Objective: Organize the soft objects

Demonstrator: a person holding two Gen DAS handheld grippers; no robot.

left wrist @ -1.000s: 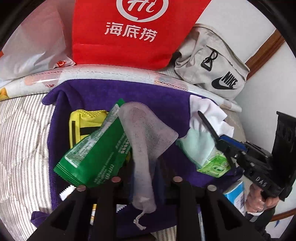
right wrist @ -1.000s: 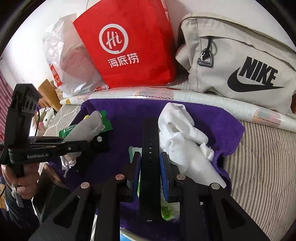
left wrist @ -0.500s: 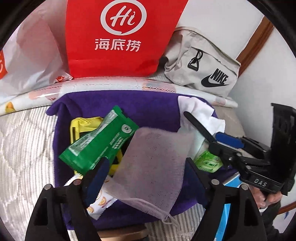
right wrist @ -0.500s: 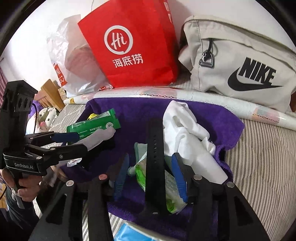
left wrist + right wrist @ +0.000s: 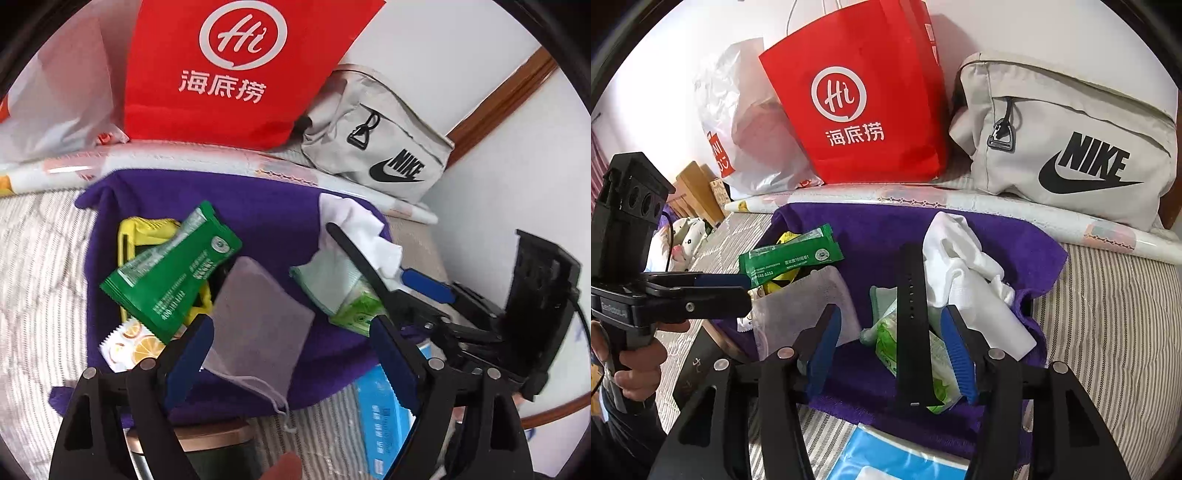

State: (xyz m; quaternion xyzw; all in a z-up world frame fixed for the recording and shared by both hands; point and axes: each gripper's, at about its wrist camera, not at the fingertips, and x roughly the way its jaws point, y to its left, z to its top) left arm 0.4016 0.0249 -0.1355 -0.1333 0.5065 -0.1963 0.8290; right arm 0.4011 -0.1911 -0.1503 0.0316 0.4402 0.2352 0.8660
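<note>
Nearest, both tongs spread wide, clamped on nothing. Left tongs [image 5: 291, 343] low over the grey mesh pouch [image 5: 258, 317], lying flat on the purple towel [image 5: 266, 206] with its drawstring trailing toward the front edge. Right tongs [image 5: 892, 345] straddling the black strap [image 5: 911, 325], which lies across the green wipes pack [image 5: 938, 373].

Judged step: tidying the pouch and the strap pile into place. Best done by taking the thin mesh near one edge, low and square, to avoid snagging towel pile; closing on the strap alone, not the crinkly pack beneath.

Count on the towel: one pouch, one strap, one wipes pack, one white cloth bundle [image 5: 971, 280] just right of the strap, one green sachet [image 5: 173, 273] overlapping one yellow item [image 5: 127, 240], one lemon-print sachet [image 5: 129, 345]. Off the front edge, on the striped bed [image 5: 1108, 332], one blue packet [image 5: 384, 410].

Farther back, one long printed roll [image 5: 997, 206], then one red paper bag [image 5: 857, 92], one grey Nike bag [image 5: 1071, 133], one translucent plastic bag [image 5: 738, 129].
</note>
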